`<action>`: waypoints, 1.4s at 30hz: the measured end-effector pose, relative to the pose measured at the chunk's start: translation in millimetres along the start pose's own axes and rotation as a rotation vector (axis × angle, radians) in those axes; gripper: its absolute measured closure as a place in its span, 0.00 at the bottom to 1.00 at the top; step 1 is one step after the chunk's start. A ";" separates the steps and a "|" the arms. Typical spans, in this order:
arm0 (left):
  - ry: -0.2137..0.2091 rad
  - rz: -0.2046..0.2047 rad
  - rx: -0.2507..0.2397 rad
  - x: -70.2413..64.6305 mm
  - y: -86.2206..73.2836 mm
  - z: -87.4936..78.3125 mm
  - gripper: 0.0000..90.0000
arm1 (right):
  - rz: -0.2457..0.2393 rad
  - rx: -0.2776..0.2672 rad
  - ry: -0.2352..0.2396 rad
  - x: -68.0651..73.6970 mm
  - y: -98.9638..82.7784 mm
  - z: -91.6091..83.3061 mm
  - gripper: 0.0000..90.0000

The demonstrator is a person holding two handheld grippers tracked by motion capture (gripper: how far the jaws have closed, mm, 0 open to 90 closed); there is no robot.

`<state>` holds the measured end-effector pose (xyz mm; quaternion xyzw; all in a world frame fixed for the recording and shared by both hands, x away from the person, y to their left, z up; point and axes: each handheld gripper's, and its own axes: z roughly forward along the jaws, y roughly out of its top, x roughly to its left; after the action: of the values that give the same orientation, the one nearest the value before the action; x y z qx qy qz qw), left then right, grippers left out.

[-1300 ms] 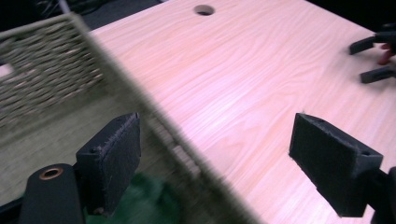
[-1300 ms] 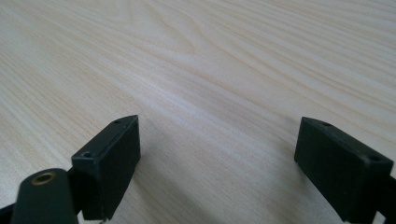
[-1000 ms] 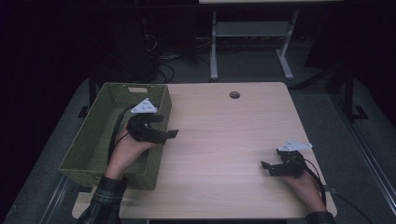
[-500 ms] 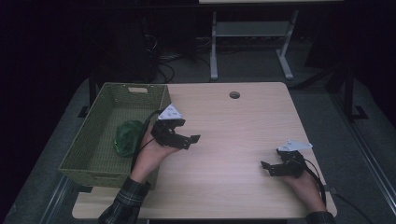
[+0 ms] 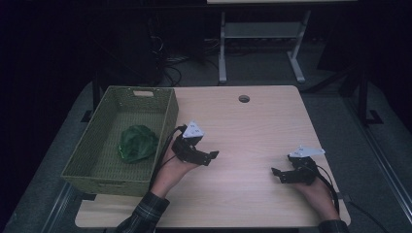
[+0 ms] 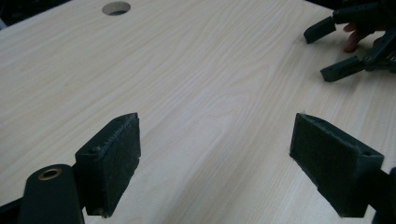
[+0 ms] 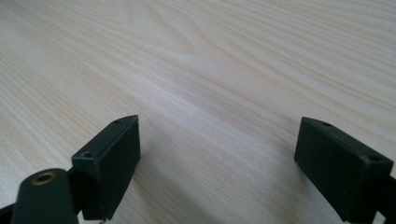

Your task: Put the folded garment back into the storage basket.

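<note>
The green leafy vegetable (image 5: 138, 143) lies inside the woven basket (image 5: 97, 160), near its right wall; the left gripper (image 5: 213, 156) is just right of the basket, jaws wide and empty; the right gripper (image 5: 275, 174) rests far right of the basket on the wooden table (image 5: 252, 126), also wide open, holding nothing.

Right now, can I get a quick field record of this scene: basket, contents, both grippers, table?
basket: green woven basket at the table's left edge
contents: one green leafy vegetable lying inside the basket
left gripper: left gripper over the table just right of the basket, open, nothing between the jaws
right gripper: right gripper low over the table near the right front, open, nothing between the jaws
table: light wooden table with a round cable hole near the far edge
</note>
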<state>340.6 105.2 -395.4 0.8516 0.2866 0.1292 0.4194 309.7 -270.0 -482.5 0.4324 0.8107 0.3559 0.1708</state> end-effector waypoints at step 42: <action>0.011 0.022 0.100 -7.3 -57.4 61.9 0.17 | -0.001 0.000 0.000 0.1 -0.1 0.0 0.16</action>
<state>341.5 89.0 -478.6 0.8740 0.2855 0.1239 0.3732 309.6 -270.0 -482.6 0.4321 0.8109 0.3557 0.1709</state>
